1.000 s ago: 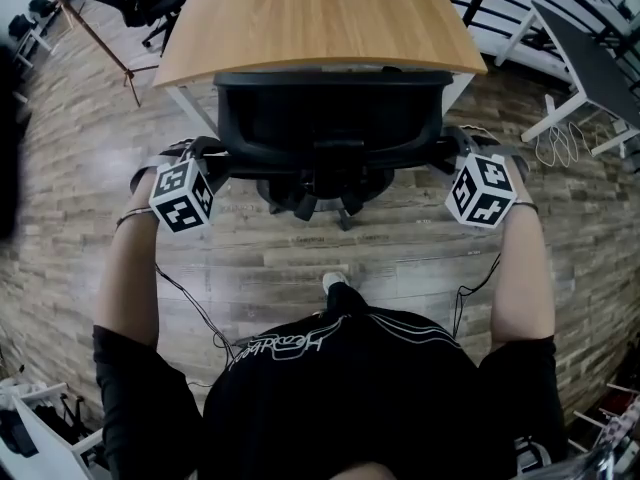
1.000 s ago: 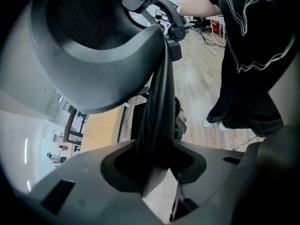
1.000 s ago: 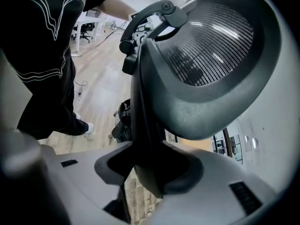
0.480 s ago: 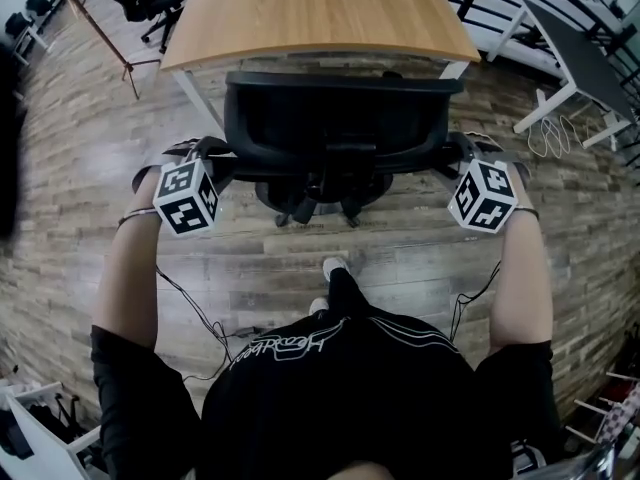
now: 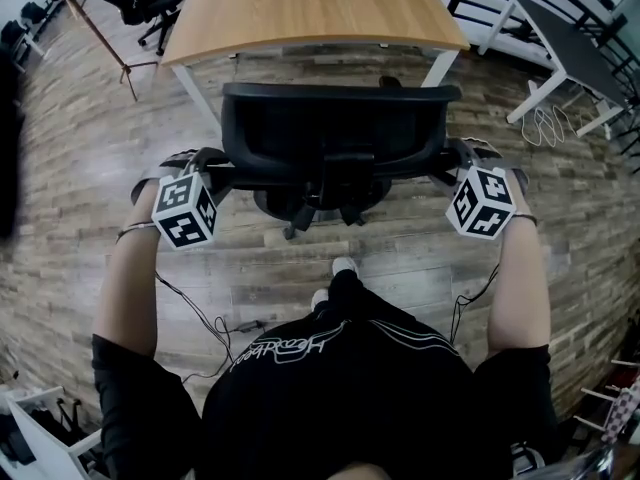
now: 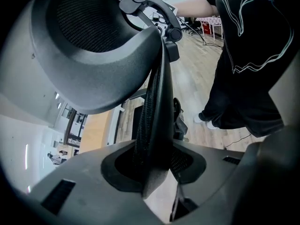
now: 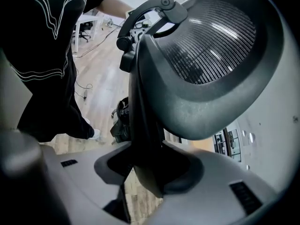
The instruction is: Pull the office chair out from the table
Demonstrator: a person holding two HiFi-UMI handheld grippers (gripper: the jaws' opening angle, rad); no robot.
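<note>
Just beyond the office chair point(image 5: 335, 133), seen from overhead, stands the wooden surface point(image 5: 310, 8). Its near edge is apart from the chair's back, with the plank floor point(image 5: 90, 198) showing between them. The left tool point(image 5: 213, 168) sits at the chair's left side and the right tool point(image 5: 452, 163) at its right. A shoe point(image 5: 344, 266) is planted on the floor just behind the chair. Looking along the left tool, its jaws stand partly closed, clamped on the backrest edge point(image 6: 157, 121). Looking along the right tool, its jaws likewise press on the chair's opposite edge, the dark frame filling the gap.
</note>
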